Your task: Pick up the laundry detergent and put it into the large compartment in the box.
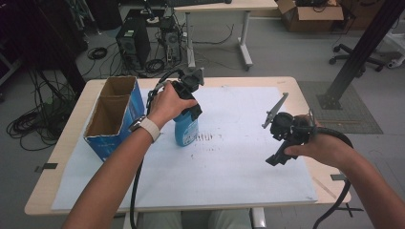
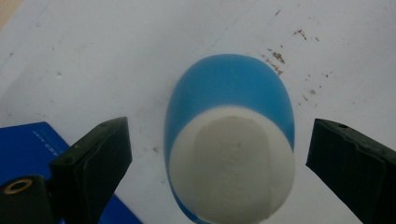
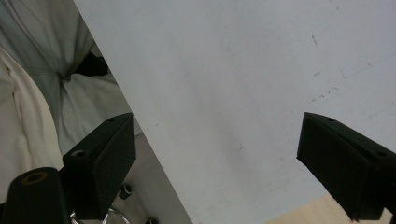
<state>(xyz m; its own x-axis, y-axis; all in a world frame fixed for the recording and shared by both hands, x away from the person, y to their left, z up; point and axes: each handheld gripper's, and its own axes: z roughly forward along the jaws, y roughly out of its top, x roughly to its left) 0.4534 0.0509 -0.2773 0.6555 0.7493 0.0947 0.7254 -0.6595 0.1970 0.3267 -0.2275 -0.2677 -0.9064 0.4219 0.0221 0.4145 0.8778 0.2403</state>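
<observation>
above the blue bottle, left gripper jaws spread.

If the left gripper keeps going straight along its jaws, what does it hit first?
Most likely the blue bottle's white cap, centred between the open jaws of the left gripper, directly below it.

Wooden table; white sheet covers top; blue bottle, open blue box on sheet.

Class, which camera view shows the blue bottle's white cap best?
The left gripper view: the white cap faces the camera between the open jaws. In the high view the left gripper covers the blue bottle from above.
</observation>
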